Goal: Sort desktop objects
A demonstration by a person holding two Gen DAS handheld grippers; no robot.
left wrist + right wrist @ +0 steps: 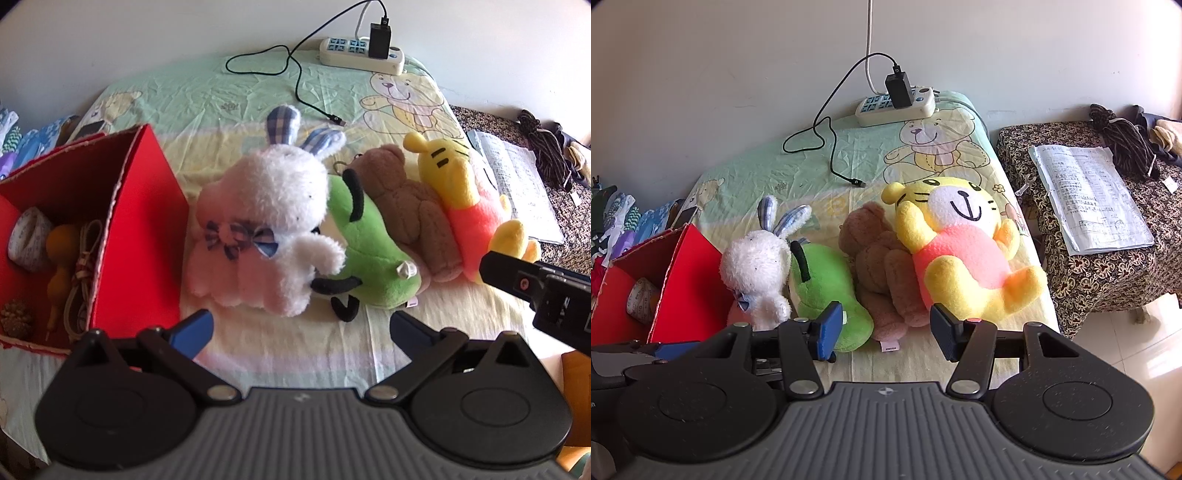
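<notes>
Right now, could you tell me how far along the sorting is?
Done: small items, including a cable, lie in the red box. In hand: nothing; left gripper and right gripper are open. Left: white rabbit, green plush, brown bear, yellow tiger.

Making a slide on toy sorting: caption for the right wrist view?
Open right gripper hovers before four plush toys in a row: white rabbit, green toy, brown bear, yellow tiger.

Plush toys [280, 221], red box [144, 236], gaping left tool [301, 328]
</notes>
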